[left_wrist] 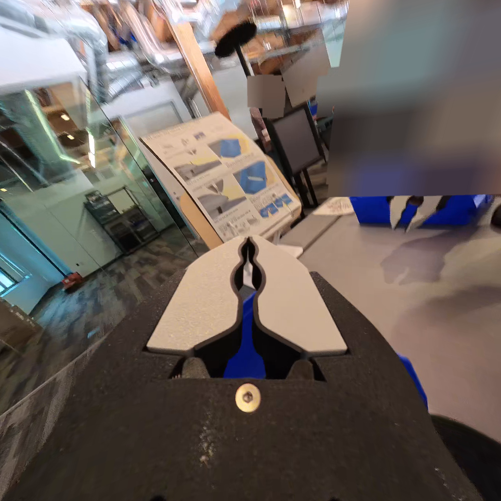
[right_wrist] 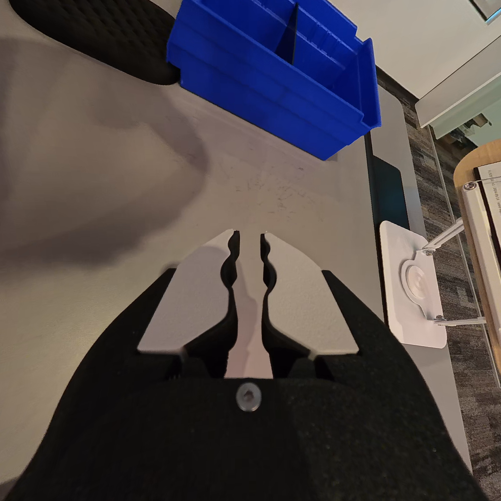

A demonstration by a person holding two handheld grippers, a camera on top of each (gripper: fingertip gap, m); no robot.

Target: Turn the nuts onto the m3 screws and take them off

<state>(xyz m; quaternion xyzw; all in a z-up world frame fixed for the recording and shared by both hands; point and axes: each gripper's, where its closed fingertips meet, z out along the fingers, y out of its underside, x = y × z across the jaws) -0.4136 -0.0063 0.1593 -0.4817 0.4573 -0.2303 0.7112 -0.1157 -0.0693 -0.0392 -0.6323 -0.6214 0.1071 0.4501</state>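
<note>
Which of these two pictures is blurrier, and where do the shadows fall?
Left wrist view: background smeared by motion, left gripper sharp. Right wrist view: crisper, blue bin clear, broad soft shadow across the table on the left.

A poster board [left_wrist: 222, 176] at frame center carries print, too blurred to read; a sheet [right_wrist: 490, 187] at right edge has small print.

Left wrist view level across the grey table [left_wrist: 352, 271]; right wrist view steeply down; shared blue bin [right_wrist: 271, 89].
</note>
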